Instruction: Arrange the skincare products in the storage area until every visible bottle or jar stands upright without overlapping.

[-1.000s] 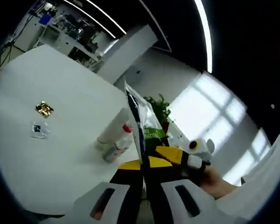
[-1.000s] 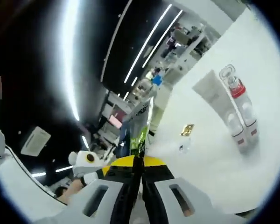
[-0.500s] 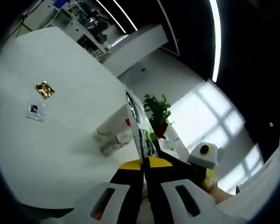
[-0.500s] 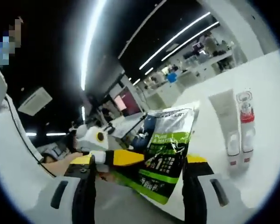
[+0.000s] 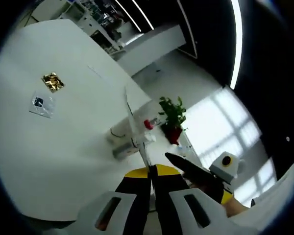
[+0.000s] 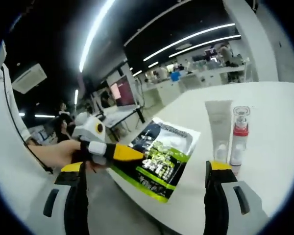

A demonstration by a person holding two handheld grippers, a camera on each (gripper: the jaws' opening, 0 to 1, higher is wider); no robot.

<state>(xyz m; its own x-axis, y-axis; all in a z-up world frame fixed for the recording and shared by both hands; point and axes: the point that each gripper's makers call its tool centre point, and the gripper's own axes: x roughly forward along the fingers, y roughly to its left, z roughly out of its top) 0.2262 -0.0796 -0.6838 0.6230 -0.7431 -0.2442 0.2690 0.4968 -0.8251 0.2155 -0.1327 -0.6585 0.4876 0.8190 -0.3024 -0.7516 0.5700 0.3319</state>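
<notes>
The left gripper (image 6: 118,152) pinches a green-and-white sachet (image 6: 161,157) above the white bench (image 6: 274,117) edge; in its own view the sachet (image 5: 135,132) is edge-on, hiding most of its print. The right gripper (image 6: 149,182) has its fingers spread wide, grasping nothing. Behind stand a white tube (image 6: 219,129) and a red-collared pump bottle (image 6: 239,135) (upright, seemingly just apart). Two small packets (image 5: 48,93) lie further off, too small to identify.

White table (image 5: 49,147): tube (image 6: 218,128) and red-collared bottle (image 6: 239,134) upright (just beside each other); gold wrapper (image 5: 52,82), clear sachet (image 5: 41,104) lying apart.
</notes>
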